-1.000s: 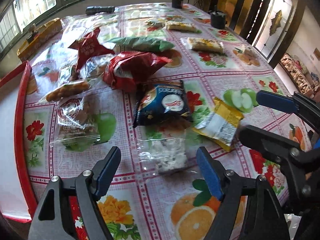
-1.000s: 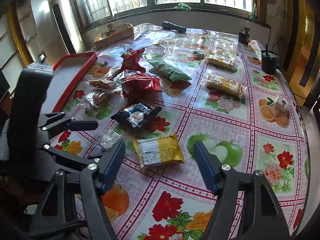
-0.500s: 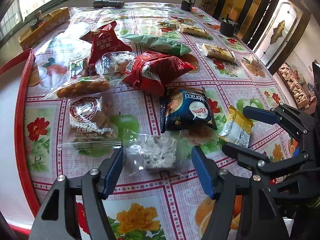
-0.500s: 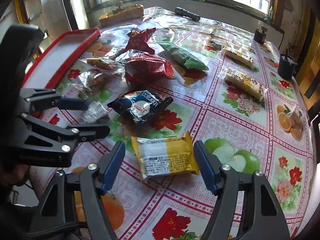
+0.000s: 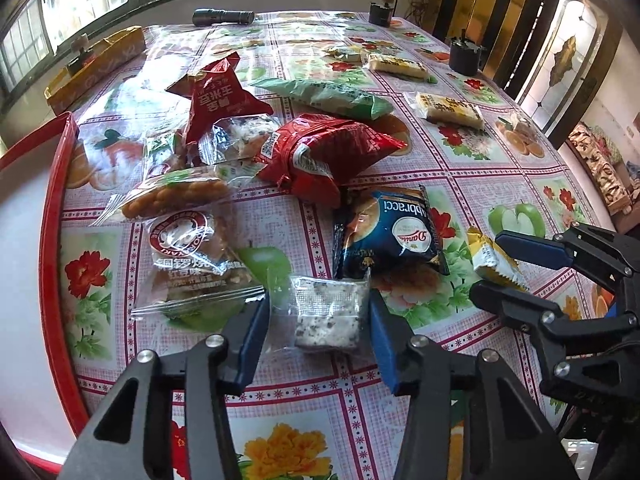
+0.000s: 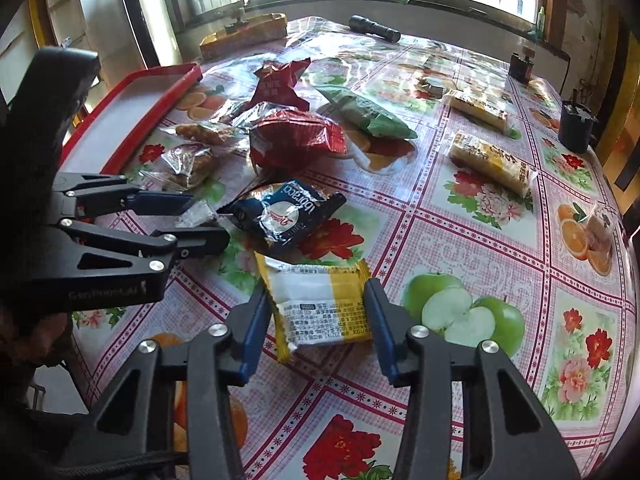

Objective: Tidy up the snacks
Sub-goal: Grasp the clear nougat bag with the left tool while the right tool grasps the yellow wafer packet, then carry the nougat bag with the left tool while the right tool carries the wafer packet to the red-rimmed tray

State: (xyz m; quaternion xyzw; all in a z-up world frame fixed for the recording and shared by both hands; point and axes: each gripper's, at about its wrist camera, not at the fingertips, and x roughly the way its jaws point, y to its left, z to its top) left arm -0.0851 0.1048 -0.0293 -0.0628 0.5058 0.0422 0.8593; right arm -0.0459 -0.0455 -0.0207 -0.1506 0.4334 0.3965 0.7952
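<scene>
A clear packet with a speckled white bar (image 5: 326, 316) lies on the flowered tablecloth between the blue pads of my left gripper (image 5: 320, 320). Its jaws are closing and the pads touch the wrapper's sides. A yellow and white snack packet (image 6: 320, 300) lies between the pads of my right gripper (image 6: 318, 312). Those jaws are closing too and press on its two ends. The two grippers stand side by side, each seen in the other's view: the left gripper (image 6: 188, 220) and the right gripper (image 5: 504, 270).
A red-rimmed tray (image 5: 52, 220) sits at the table's left edge. Just beyond the grippers lies a dark blue packet (image 5: 392, 232), then a red bag (image 5: 320, 156), a green bag (image 5: 332, 98) and several clear packets. A black torch (image 5: 222, 16) and a black cup (image 5: 464, 54) stand far back.
Both grippers came forward over their packets and their jaws narrowed. The left now frames the speckled bar, the right now pinches the yellow packet, which looks slightly squeezed.
</scene>
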